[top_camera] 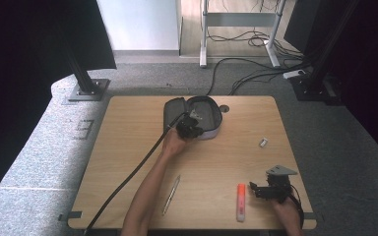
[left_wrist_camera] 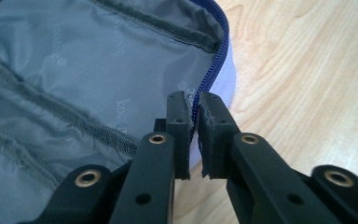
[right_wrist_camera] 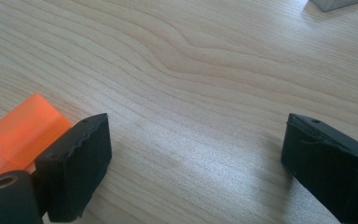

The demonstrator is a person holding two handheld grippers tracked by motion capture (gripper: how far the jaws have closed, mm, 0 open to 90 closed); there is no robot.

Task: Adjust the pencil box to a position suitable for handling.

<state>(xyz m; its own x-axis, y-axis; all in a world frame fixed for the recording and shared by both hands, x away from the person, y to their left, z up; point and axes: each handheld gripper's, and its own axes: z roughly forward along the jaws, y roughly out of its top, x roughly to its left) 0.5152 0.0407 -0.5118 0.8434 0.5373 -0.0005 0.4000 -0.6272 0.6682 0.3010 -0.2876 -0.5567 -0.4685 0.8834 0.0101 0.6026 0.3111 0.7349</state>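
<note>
An open grey pencil case point(top_camera: 203, 114) with a blue zipper lies at the table's far middle. My left gripper point(top_camera: 189, 126) is shut on its near rim. In the left gripper view the jaws point(left_wrist_camera: 193, 135) pinch the zipper edge point(left_wrist_camera: 217, 65), with the grey lining point(left_wrist_camera: 74, 70) to their left. My right gripper point(top_camera: 263, 189) hovers low over the near right of the table, open and holding nothing. An orange highlighter point(top_camera: 240, 201) lies just left of it. In the right gripper view the highlighter point(right_wrist_camera: 21, 133) shows behind the left jaw of the open gripper point(right_wrist_camera: 196, 147).
A silver pen point(top_camera: 171, 194) lies near the front edge, left of the highlighter. A small silver object point(top_camera: 263, 142) sits on the right side, its corner point(right_wrist_camera: 335, 3) at the top of the right gripper view. Bare wood point(top_camera: 216, 162) lies between the case and the highlighter.
</note>
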